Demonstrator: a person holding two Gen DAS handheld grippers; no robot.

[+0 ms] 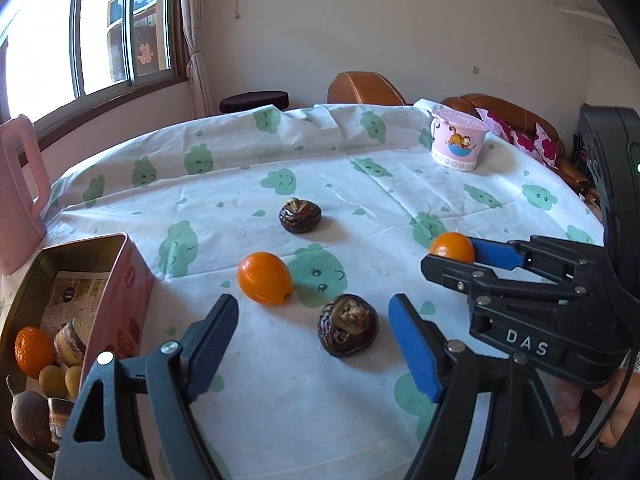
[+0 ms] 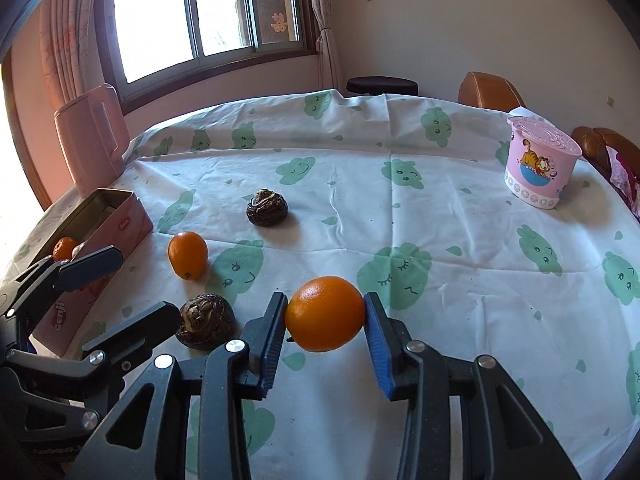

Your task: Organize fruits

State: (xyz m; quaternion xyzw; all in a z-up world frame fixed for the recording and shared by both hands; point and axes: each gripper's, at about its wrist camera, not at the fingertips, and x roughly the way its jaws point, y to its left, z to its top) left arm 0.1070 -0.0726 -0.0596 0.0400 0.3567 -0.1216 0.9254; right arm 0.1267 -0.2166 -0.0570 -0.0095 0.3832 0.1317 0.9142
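While its blue ribbed pads press on either side of a round, dimpled orange [image 2: 325, 314], the right gripper [image 2: 326, 322] holds that fruit clamped just above the tablecloth [image 2: 440, 216]; white letters "DAS" are readable on its black plastic frame in the left wrist view. The left gripper [image 1: 314, 346] stands open, its pads apart on either side of a dark, wrinkled, squat fruit [image 1: 347, 326] with a paler knobbly top, which lies on the cloth between them without touching either.

Just beyond the left gripper lies a smooth, glossy, egg-shaped orange fruit [image 1: 265, 278], and farther on a second dark wrinkled fruit [image 1: 301, 216] of the same shape. To the left stands an open rectangular metal tin [image 2: 132, 216], pink outside and dull gold inside; its side bears "Genji" in white-edged red letters, with a small red label near the corner too small to read. In it lie another orange [image 1: 34, 352], small yellowish fruits, a round brown one and a printed card.

The cloth is thin, creased and white, printed with green smiling clouds. At the far left is a pale pink plastic jug [image 2: 92, 140] with a squared handle; at the far right a pink lidded tub [image 2: 538, 164] carries a cartoon orange cat.
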